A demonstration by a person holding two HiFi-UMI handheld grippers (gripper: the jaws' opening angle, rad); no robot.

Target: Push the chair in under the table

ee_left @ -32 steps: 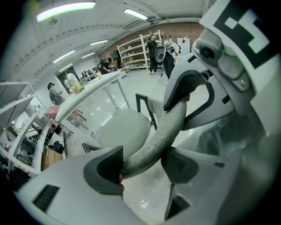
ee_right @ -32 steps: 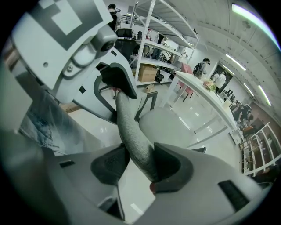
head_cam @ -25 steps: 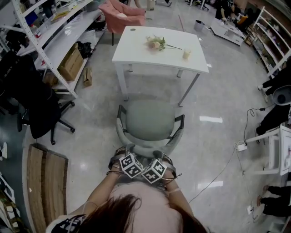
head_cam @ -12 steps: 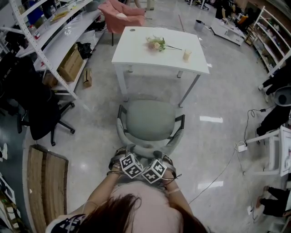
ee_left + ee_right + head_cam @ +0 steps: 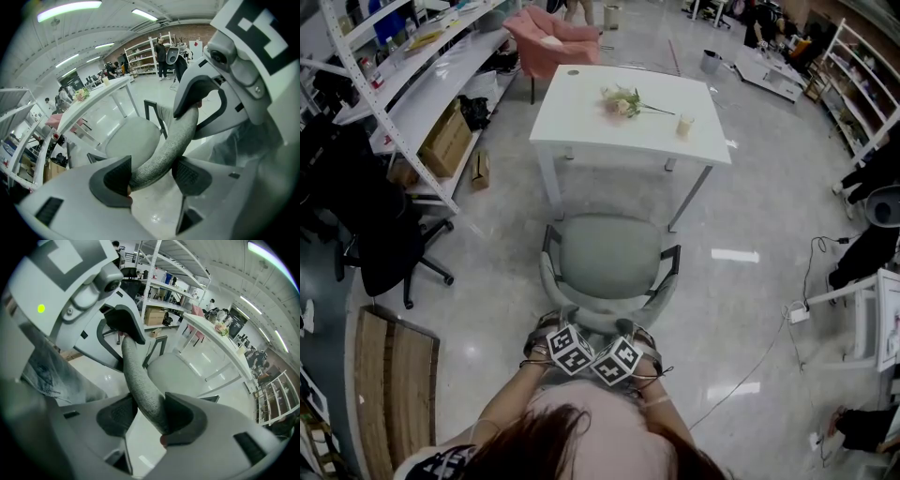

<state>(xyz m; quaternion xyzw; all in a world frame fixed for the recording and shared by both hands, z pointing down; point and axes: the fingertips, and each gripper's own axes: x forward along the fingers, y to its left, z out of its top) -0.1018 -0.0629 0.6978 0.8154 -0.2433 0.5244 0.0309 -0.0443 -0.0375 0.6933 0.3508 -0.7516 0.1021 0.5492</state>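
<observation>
In the head view, the grey chair (image 5: 609, 255) stands on the floor just short of the white tabletop's (image 5: 581, 117) near edge, not yet under it. The left gripper (image 5: 566, 337) and right gripper (image 5: 622, 347) sit side by side at its backrest. In the left gripper view, the jaws pinch the padded backrest rim (image 5: 173, 140). In the right gripper view, the jaws clamp the same rim, with the seat (image 5: 180, 373) beyond.

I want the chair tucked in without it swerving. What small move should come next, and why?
Probably a straight, even push toward the table. The left gripper and right gripper both clamp the backrest rim near its middle, and the chair stands in front of the table, roughly lined up with the gap between its legs, not yet under it.
</observation>
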